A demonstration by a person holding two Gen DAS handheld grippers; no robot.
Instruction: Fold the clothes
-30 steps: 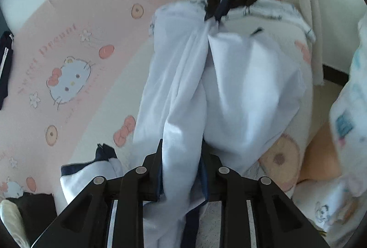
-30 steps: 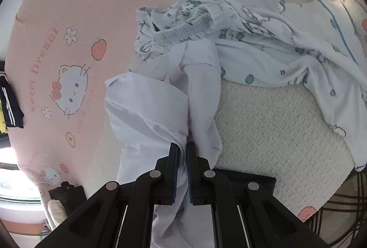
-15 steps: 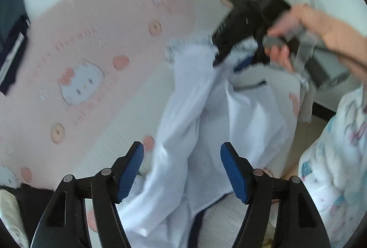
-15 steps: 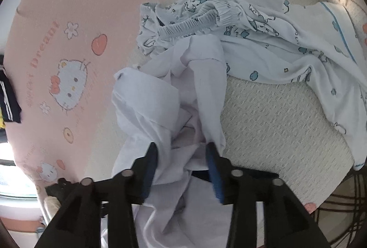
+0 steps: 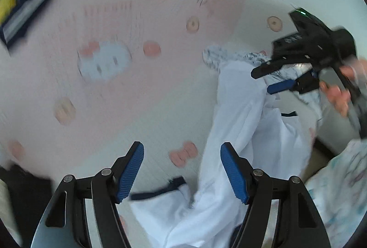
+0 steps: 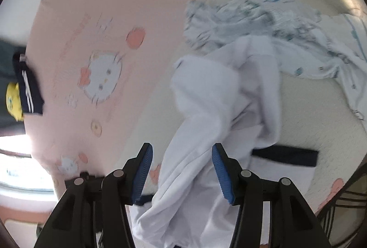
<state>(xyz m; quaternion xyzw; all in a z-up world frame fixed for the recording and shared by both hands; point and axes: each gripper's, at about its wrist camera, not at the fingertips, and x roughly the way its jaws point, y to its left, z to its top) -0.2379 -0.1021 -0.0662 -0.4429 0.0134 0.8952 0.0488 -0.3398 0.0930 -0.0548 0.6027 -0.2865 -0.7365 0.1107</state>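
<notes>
White cotton, thin and limp, lies rumpled on the pink cartoon-print bed sheet [image 5: 96,91] in the left wrist view: the white garment [image 5: 231,137] runs past the left gripper [image 5: 182,172], whose jaws stand spread and empty, up toward the right gripper [image 5: 273,79], likewise parted. From the right wrist view, the same garment [image 6: 206,98] sags between the parted jaws beside printed pyjamas [image 6: 275,25]; it looks light, soft and prone to slump, so the navy-trimmed hem [image 6: 286,155] or a shoulder seam seems the best hold.

White garment [image 6: 213,110], navy trim; pink cat-print bedsheet [image 6: 91,25]; blue-printed white pyjamas [image 6: 286,25]; blue-padded black tongs.
</notes>
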